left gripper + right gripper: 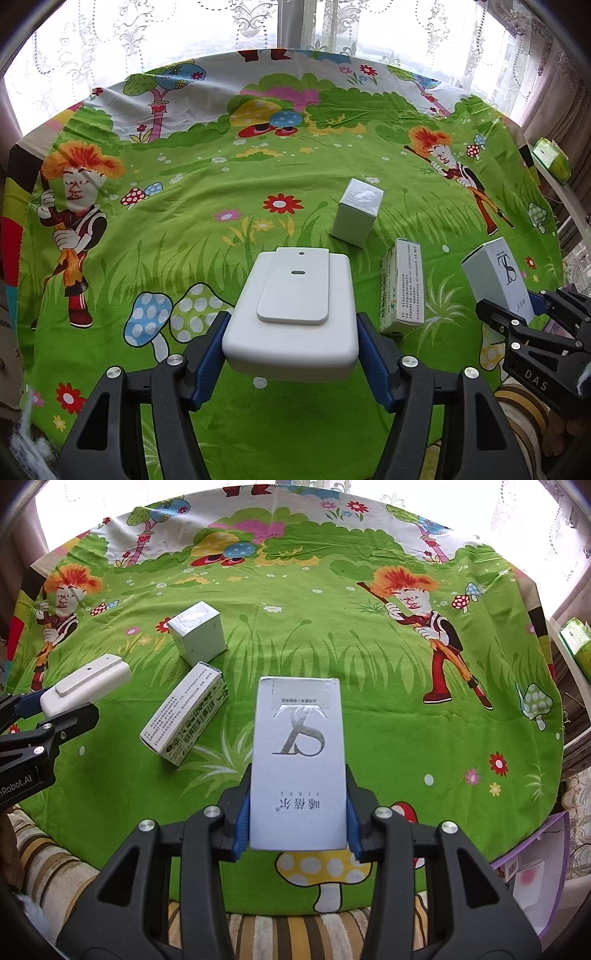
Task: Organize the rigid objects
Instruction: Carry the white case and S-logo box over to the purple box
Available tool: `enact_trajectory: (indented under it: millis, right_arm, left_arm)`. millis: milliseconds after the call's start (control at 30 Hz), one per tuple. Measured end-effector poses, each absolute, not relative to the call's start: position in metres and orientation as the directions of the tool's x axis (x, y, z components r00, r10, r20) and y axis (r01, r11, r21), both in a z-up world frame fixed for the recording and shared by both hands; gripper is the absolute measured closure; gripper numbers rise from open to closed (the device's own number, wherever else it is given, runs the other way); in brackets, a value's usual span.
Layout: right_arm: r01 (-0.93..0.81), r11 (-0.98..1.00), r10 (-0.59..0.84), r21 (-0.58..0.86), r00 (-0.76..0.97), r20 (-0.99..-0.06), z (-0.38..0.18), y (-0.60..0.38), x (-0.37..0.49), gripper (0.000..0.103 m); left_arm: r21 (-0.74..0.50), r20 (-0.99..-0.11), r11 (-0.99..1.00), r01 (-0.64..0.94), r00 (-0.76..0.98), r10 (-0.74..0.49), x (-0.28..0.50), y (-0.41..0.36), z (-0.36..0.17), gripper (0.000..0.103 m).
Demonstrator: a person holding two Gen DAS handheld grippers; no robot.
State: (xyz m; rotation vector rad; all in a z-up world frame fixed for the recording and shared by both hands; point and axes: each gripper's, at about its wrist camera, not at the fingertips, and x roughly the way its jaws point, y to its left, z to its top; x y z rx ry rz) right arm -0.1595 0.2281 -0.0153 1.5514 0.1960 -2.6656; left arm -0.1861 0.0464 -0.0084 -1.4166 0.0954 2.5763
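Note:
My left gripper point(291, 354) is shut on a white plastic device point(295, 310) with a raised plate on top, held above the cloth. In the right wrist view the same white device point(86, 686) shows at the left edge. My right gripper point(297, 827) is shut on a tall pale box with a silver logo point(298, 760), lifted off the table; this tall box point(498, 280) appears at the right of the left wrist view. A small white cube box point(356, 212) point(197, 633) stands on the cloth. Beside it a long printed carton point(402, 291) point(186, 718) lies on its side.
A bright green cartoon-print cloth point(221, 192) point(388, 709) covers the table. A green pack point(552, 158) point(576, 642) sits on a ledge at the right. A purple-edged container point(532, 878) is at the near right. A striped fabric point(280, 934) lies along the near edge.

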Motion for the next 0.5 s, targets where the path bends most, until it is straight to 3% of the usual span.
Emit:
enact_trajectory:
  millis: [500]
  right_arm:
    - [0.063, -0.997, 0.009, -0.051, -0.537, -0.843, 0.004, 0.265, -0.104, 0.058]
  left_arm:
    - [-0.099, -0.804, -0.954, -0.283, -0.543, 0.244, -0.126, 0.09, 0.019, 0.037]
